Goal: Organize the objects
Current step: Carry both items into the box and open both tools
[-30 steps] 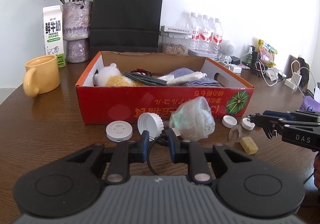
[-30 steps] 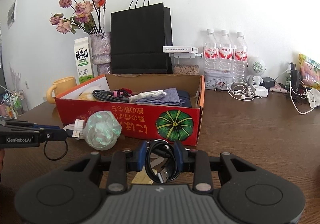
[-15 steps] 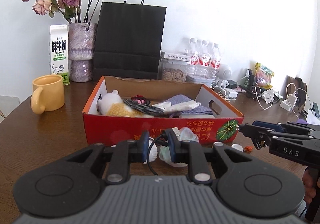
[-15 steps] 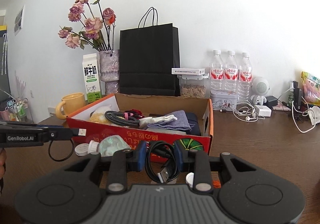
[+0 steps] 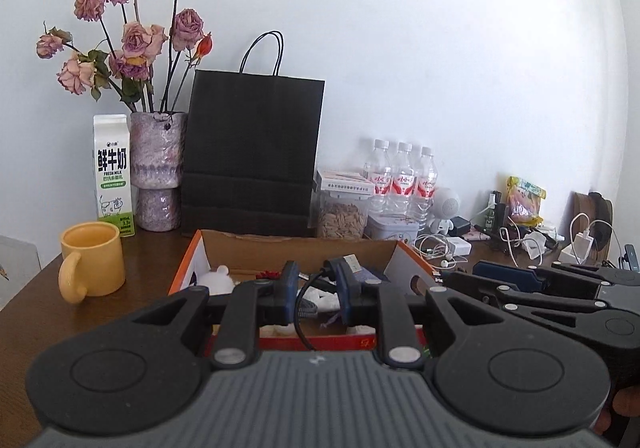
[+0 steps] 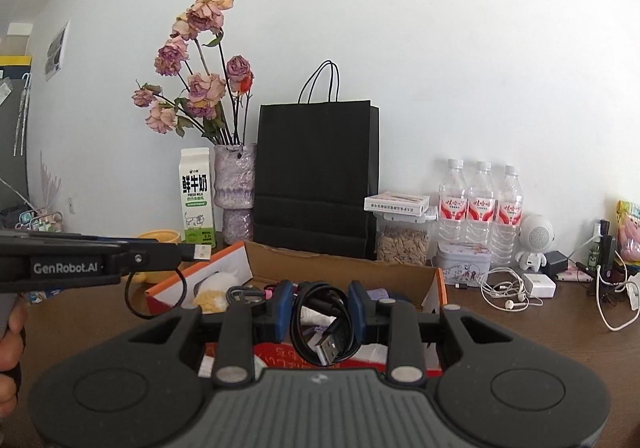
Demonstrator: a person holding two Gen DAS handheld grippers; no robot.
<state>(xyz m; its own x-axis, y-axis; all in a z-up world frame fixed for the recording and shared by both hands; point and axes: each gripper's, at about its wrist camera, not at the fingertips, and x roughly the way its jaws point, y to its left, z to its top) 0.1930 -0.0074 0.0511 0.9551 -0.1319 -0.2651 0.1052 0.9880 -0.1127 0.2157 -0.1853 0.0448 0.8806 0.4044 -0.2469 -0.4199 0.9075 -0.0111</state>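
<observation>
White wall and brown wooden table [image 6: 520, 332] behind, red cardboard box [image 6: 434, 290] below both grippers, right gripper [image 6: 320, 306] clamped on coiled black USB cable [image 6: 322, 322] hanging plug-down, left gripper [image 5: 316, 290] clamped on thin black cord [image 5: 302, 308] whose connector [image 6: 201, 252] points right, level.

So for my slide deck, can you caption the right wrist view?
Right gripper holds a coiled black USB cable above the red cardboard box.
</observation>
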